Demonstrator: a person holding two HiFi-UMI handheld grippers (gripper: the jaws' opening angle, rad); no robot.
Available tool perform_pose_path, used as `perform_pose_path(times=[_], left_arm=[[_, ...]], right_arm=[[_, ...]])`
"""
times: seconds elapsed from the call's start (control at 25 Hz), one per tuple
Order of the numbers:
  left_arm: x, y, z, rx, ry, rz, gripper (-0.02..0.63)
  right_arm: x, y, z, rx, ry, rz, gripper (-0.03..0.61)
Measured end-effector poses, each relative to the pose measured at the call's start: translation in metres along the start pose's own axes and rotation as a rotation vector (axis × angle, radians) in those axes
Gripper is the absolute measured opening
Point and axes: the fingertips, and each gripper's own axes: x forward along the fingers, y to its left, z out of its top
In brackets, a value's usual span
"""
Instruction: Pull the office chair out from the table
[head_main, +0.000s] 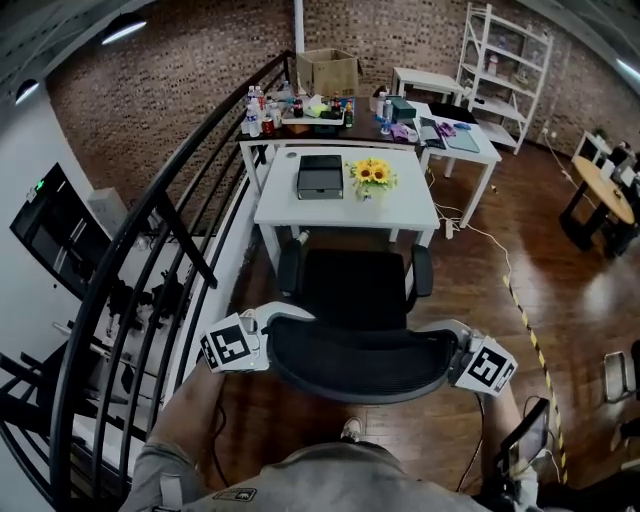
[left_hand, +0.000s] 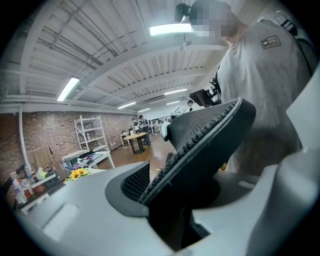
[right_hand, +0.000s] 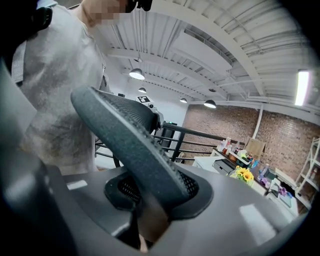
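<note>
Sunflowers (head_main: 371, 174) stand just beside a black drawer box (head_main: 320, 177), a cardboard box (head_main: 328, 72) farther back.

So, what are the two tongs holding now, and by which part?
The black mesh office chair, by the top rim of its backrest: left tongs at the left end, right tongs at the right end.

Black mesh office chair (head_main: 355, 290) — upright, facing the white table (head_main: 412, 200), just beside it
</note>
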Motion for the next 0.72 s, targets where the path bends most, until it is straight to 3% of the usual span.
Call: perform_pose_path(times=[0.32,0.72], left_arm=[[-0.009,-0.042,0.008,0.014,-0.002,-0.038,0.149],[-0.009,-0.105,0.022,0.01,-0.014,-0.053,0.147]], right_arm=[[-0.013,0.043,0.006,0.04,0.035,-0.037,0.132],[-0.041,0.104,0.008,0.053,0.047,-0.02,0.129]])
